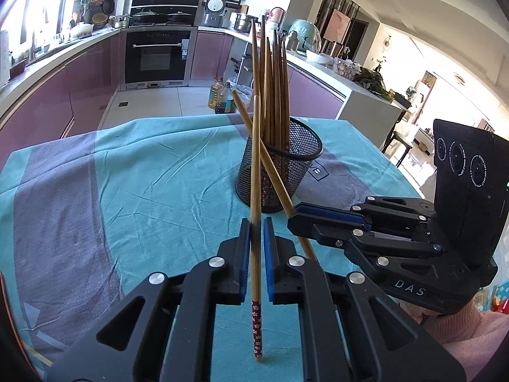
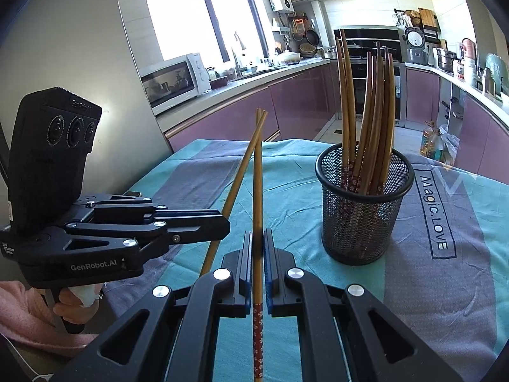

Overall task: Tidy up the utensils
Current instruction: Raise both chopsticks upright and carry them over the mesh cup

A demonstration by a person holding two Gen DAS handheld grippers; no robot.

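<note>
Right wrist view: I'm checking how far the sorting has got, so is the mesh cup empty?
No, the black mesh cup already holds a bundle of wooden chopsticks standing upright in it.

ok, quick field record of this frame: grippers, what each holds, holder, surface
left gripper: shut on a chopstick, patterned end down, near upright
right gripper: shut on a second chopstick, patterned end toward the camera
crossing: the two held chopsticks cross in both views; contact unclear
mesh holder: black, upright, holds a bunch of chopsticks, patterned ends down
surface: teal and grey cloth, holder standing on it
loose chopsticks on cloth: none clearly visible
</note>
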